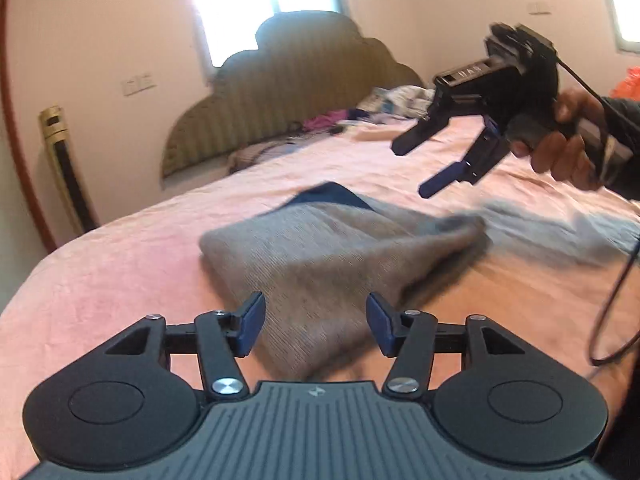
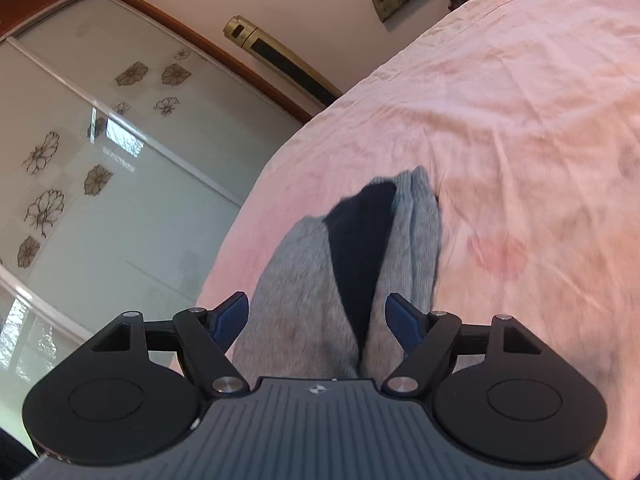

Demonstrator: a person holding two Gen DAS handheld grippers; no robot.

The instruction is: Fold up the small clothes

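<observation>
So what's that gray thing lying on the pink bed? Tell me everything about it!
The gray garment looks like soft, finely ribbed knit, with a dark navy part showing, seemingly its inside or lining. It lies partly folded and rumpled on the pink bedsheet, layers doubled over each other. Nothing grips it: the left tongs and the right tongs both hang open above it, the right ones raised well clear in the left view.

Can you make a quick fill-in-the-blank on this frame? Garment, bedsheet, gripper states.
1. The grey garment lies on a bedsheet whose colour is ____.
2. The left gripper has its jaws ____, gripping nothing.
3. The right gripper hovers ____ the bed, jaws apart.
4. The garment's inner lining shows dark ____.

Missing words: pink; open; above; blue
</observation>
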